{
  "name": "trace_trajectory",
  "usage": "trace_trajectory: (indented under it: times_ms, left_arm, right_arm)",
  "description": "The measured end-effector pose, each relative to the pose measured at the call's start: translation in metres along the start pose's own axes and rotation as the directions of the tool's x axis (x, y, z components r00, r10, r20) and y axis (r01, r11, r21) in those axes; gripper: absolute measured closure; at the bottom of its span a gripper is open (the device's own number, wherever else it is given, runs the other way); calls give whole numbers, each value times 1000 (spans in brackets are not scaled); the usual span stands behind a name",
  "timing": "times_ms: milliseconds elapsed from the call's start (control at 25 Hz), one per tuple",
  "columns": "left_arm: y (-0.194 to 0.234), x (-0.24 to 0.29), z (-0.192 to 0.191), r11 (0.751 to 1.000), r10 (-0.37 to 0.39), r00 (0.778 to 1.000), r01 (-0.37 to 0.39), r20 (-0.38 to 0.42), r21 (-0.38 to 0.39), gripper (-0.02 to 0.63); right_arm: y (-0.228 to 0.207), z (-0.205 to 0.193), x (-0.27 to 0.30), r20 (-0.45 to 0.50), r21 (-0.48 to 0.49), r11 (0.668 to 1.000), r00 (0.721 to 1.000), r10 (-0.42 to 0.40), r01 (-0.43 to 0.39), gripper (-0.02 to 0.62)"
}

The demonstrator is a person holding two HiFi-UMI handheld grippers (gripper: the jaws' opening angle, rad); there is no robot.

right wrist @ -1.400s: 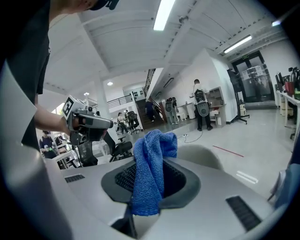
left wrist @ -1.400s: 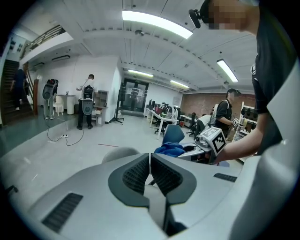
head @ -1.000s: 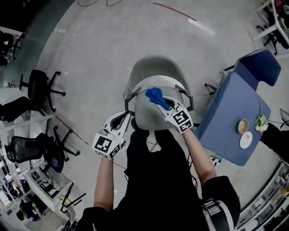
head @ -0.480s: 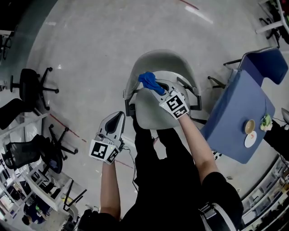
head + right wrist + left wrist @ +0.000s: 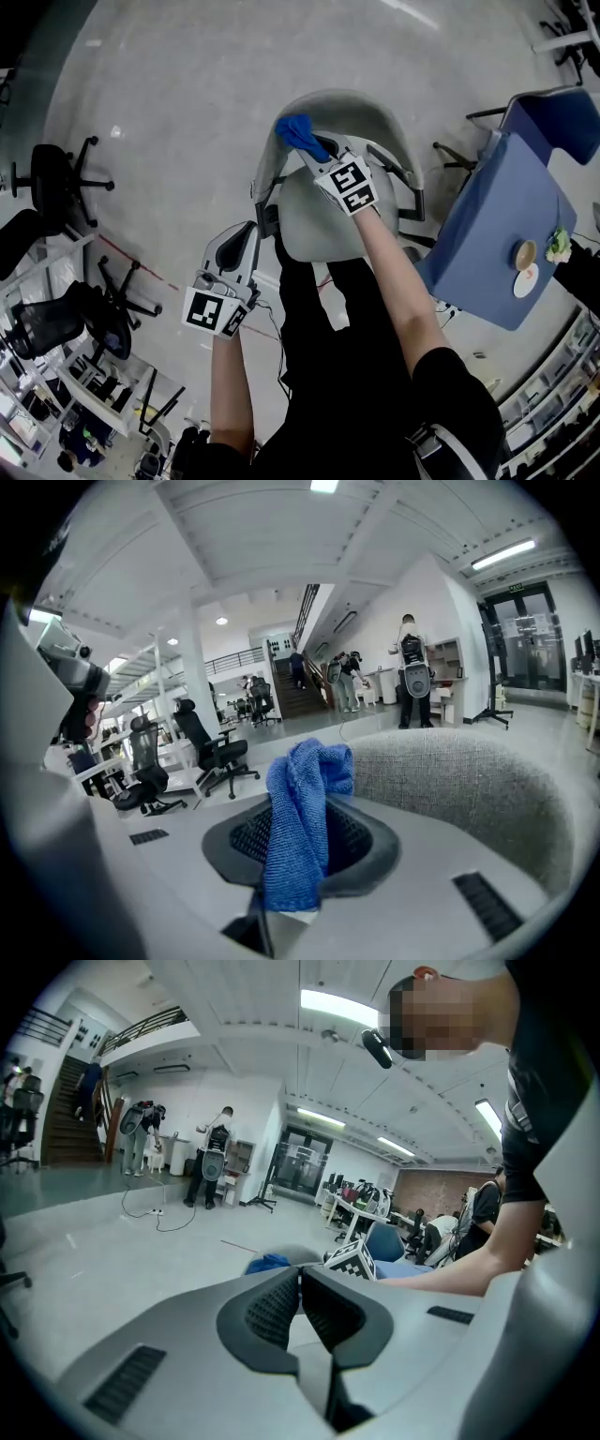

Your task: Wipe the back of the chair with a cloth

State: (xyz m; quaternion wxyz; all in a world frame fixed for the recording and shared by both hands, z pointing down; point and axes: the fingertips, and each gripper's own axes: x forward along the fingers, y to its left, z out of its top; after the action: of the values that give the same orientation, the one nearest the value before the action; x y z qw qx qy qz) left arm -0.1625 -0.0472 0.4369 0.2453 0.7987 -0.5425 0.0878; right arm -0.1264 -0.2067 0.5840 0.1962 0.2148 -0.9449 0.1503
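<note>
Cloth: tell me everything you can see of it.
The cloth is blue with a looped, towel-like weave, and it is bunched up rather than spread flat. The right gripper has its jaws shut on the cloth's middle. One wad sticks out past the tips and a tail hangs down below. In the head view it sits at the left top edge of the grey fabric chair back. It seems to press on the chair back, but actual contact can't be confirmed.

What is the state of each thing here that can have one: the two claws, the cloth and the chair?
right claw: shut on the blue cloth.
left claw: shut, empty, held beside the chair.
blue cloth: bunched, clamped, at the top edge of the chair's back.
chair: upright, nobody seated.
</note>
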Motion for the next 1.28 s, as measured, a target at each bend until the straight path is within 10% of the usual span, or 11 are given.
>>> trace_trajectory:
  times_ms: [680, 1280]
  left_arm:
    - [9, -8, -15, 999, 15, 1000, -15, -3, -39, 575]
    - [11, -4, -15, 999, -7, 1000, 7, -3, -35, 575]
  right_arm:
    - [-44, -8, 13, 106, 377, 925, 991, -84, 38, 483]
    - [-80, -30, -7, 60, 406, 906, 985, -160, 122, 483]
